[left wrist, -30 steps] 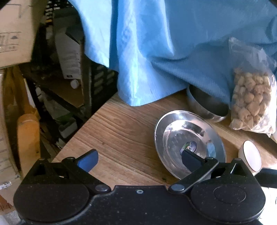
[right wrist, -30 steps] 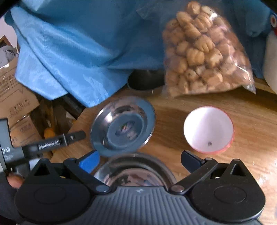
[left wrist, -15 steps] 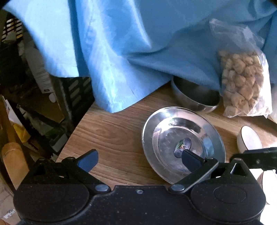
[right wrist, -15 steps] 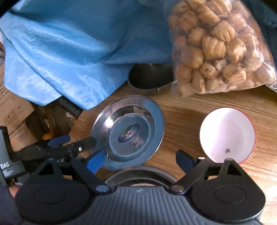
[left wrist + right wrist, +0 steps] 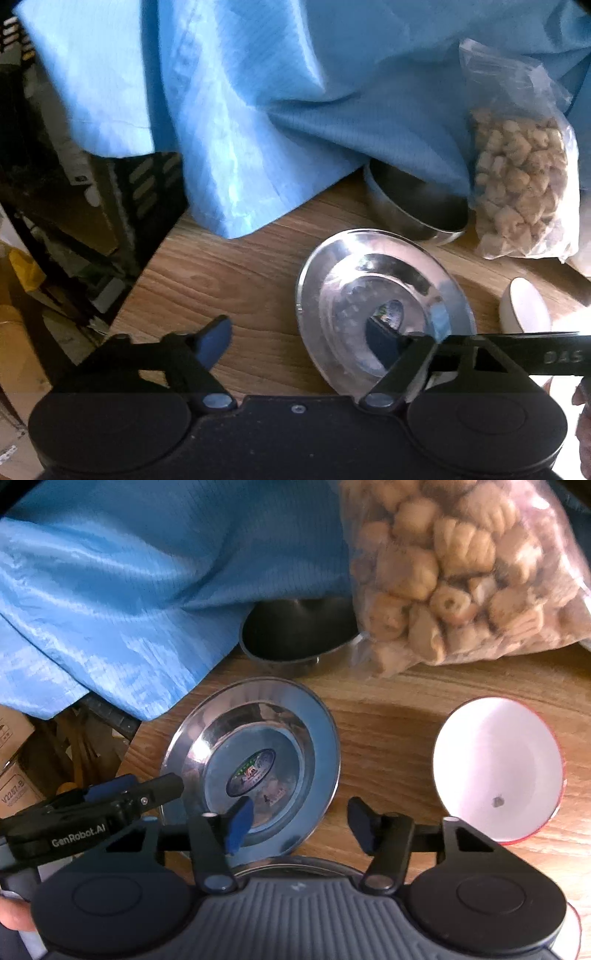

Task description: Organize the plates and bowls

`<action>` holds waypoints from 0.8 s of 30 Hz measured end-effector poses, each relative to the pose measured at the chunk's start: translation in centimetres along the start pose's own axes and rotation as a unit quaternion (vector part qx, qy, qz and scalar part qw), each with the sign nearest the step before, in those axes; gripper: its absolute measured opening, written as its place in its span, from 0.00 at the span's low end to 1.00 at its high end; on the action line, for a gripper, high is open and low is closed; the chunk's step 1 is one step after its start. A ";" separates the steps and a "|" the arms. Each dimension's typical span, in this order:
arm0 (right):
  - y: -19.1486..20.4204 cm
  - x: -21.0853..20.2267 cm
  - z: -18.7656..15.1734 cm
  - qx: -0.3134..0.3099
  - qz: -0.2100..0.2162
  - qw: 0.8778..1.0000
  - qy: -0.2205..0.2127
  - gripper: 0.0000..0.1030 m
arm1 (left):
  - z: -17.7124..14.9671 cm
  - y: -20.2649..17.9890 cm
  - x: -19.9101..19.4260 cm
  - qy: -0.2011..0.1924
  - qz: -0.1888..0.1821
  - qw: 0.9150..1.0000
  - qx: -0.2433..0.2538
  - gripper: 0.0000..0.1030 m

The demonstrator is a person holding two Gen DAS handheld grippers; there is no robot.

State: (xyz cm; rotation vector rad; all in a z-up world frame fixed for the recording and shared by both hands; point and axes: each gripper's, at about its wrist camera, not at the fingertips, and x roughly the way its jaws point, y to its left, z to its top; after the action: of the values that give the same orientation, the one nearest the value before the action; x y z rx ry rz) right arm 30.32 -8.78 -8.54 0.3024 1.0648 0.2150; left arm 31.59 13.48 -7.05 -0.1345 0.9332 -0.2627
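A shiny steel plate (image 5: 384, 306) with a sticker in its middle lies on the wooden table (image 5: 236, 273); it also shows in the right wrist view (image 5: 258, 753). A steel bowl (image 5: 413, 206) stands behind it, half under blue cloth, and shows in the right view (image 5: 295, 631). A white bowl with a red rim (image 5: 496, 768) sits to the right, edge-on in the left view (image 5: 524, 310). My left gripper (image 5: 299, 339) is open, its right finger over the plate. My right gripper (image 5: 301, 825) is open, its left finger over the plate's near rim. Another steel rim (image 5: 295, 864) peeks out beneath it.
A blue cloth (image 5: 258, 110) hangs over the back of the table. A clear bag of brown snacks (image 5: 461, 568) leans at the back right, touching the steel bowl. The table's left edge (image 5: 147, 266) drops to shelves and cardboard boxes (image 5: 14, 760).
Both grippers have moved in over the steel plate. The right gripper's fingers have closed partway but stay open. The left gripper has shifted right, toward the plate.
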 end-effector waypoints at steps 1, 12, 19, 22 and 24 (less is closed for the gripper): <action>0.0 0.1 0.0 0.001 0.000 1.000 0.003 0.50 | 0.1 0.0 0.1 0.001 -0.008 1.000 -0.002 0.69; -0.6 1.8 0.7 0.015 0.008 1.000 0.011 0.24 | 0.2 1.1 1.3 0.030 -0.026 0.999 -0.023 0.21; 2.0 2.1 0.9 -0.023 0.021 1.000 -0.002 0.24 | 0.4 2.5 -0.1 0.015 0.003 0.999 -0.030 0.21; 3.1 2.2 1.0 -0.034 0.032 0.999 -0.004 0.24 | 0.5 3.4 -1.1 0.009 0.014 0.999 -0.036 0.21; 3.6 1.8 0.8 -0.039 0.042 0.998 -0.008 0.24 | 0.3 3.7 -2.1 0.000 0.017 0.999 -0.038 0.21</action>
State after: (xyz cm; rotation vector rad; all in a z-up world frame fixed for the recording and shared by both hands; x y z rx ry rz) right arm 31.80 -4.97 -8.38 0.2779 1.0267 0.3288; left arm 31.27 17.63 -6.12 -0.1893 0.9460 -0.1963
